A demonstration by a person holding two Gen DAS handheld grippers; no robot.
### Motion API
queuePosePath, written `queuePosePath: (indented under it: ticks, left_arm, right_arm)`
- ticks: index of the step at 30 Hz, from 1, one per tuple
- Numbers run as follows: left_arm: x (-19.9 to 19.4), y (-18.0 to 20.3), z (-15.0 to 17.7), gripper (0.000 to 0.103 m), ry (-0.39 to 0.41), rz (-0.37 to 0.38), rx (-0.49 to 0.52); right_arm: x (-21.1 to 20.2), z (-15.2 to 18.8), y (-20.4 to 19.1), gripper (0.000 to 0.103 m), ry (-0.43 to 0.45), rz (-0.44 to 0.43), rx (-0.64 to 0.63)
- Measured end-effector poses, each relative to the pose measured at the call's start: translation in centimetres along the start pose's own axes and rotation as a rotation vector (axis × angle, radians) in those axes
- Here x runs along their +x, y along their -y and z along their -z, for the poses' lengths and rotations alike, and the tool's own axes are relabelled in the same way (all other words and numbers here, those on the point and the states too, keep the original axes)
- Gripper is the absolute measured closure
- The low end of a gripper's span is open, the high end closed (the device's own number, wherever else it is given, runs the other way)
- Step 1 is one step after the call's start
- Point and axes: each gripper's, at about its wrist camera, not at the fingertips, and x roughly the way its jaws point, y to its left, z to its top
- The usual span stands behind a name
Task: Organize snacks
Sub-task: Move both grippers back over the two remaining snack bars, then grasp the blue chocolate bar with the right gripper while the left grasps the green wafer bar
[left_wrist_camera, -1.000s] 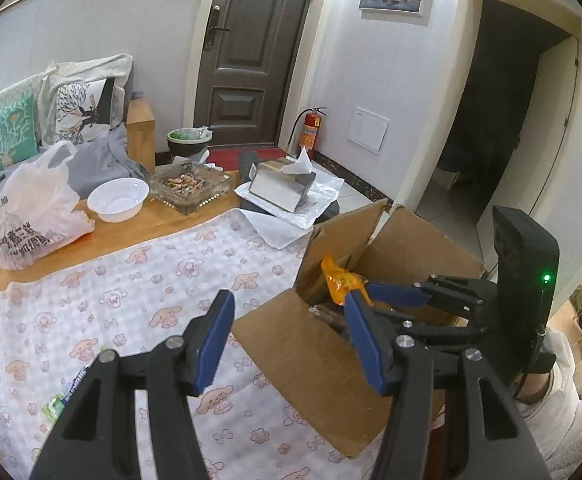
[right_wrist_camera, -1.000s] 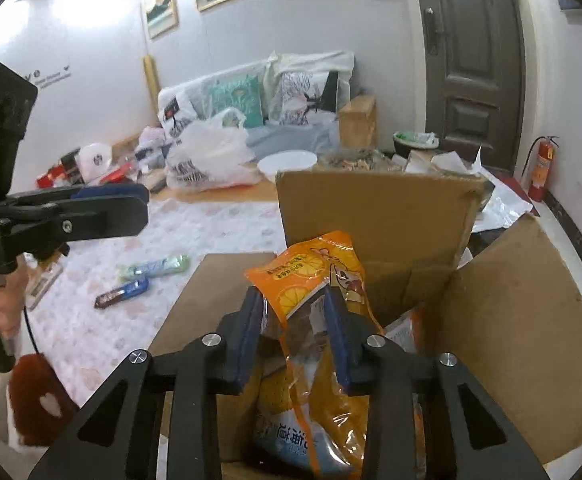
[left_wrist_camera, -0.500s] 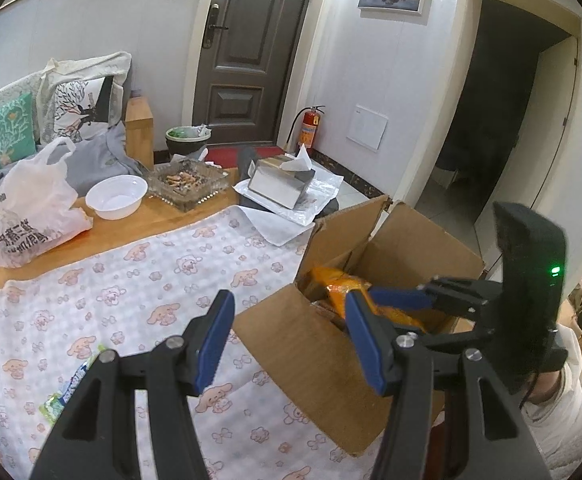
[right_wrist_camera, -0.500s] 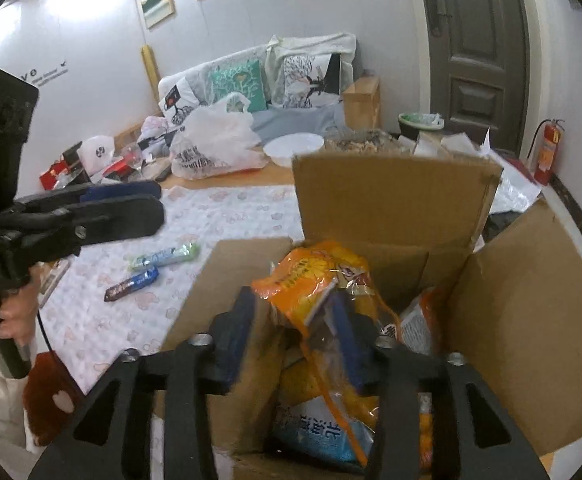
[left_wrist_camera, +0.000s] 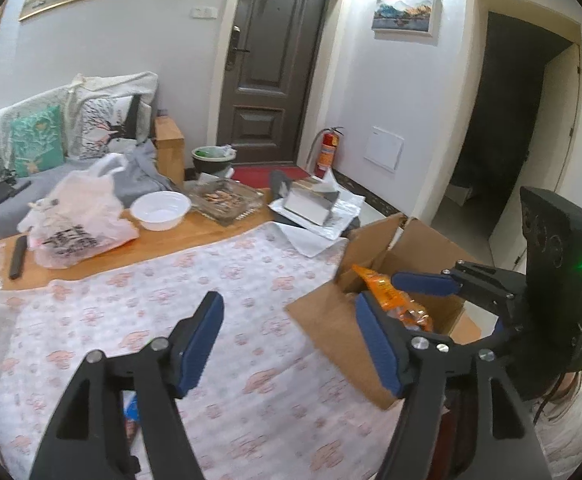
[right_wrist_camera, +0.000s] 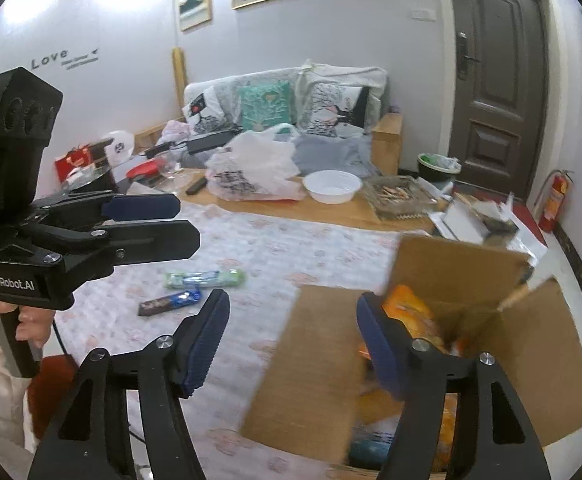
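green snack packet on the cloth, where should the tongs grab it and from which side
Grip the green snack packet across its narrow width near the middle, coming straight down from above. It lies flat on the floral tablecloth, long axis running left-right, clear of the dark snack bar beside it. The right tongs, open, are closest.

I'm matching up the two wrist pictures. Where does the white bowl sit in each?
Left wrist: white bowl upper left, on the wooden table, right of the plastic bag.
Right wrist: white bowl upper centre, right of the same bag.
Shared landmark: the cardboard box of snacks.
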Motion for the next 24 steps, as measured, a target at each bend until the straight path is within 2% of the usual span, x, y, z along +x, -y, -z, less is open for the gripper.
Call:
queuePosePath:
  ticks: [6,11,17,21,24]
  left_arm:
    - [-3.4,-5.4,2.0,0.034,0.024,-0.096,-0.033]
    - [-4.0,-10.5,4.6,0.034,-0.012,-0.183,-0.033]
    - [-1.2,-16.3,7.8,0.034,-0.092,-0.195,-0.087]
    - [1.5,-19.1,9.9,0.043,-0.153,-0.171,-0.118]
    - [3.4,-20.7,11.1,0.044,-0.188,-0.165,-0.14]
  right_arm:
    - [2.5,-1.0,-5.5,0.035,-0.026,-0.06,-0.051]
    - [6.8,-0.8,-9.8,0.035,-0.087,-0.116,-0.071]
    - [13.5,0.7,-12.8,0.035,-0.2,-0.169,-0.041]
    - [17.7,1.9,-13.6,0.035,-0.265,-0.169,-0.005]
    - [20.5,2.7,-14.2,0.035,-0.303,-0.153,0.018]
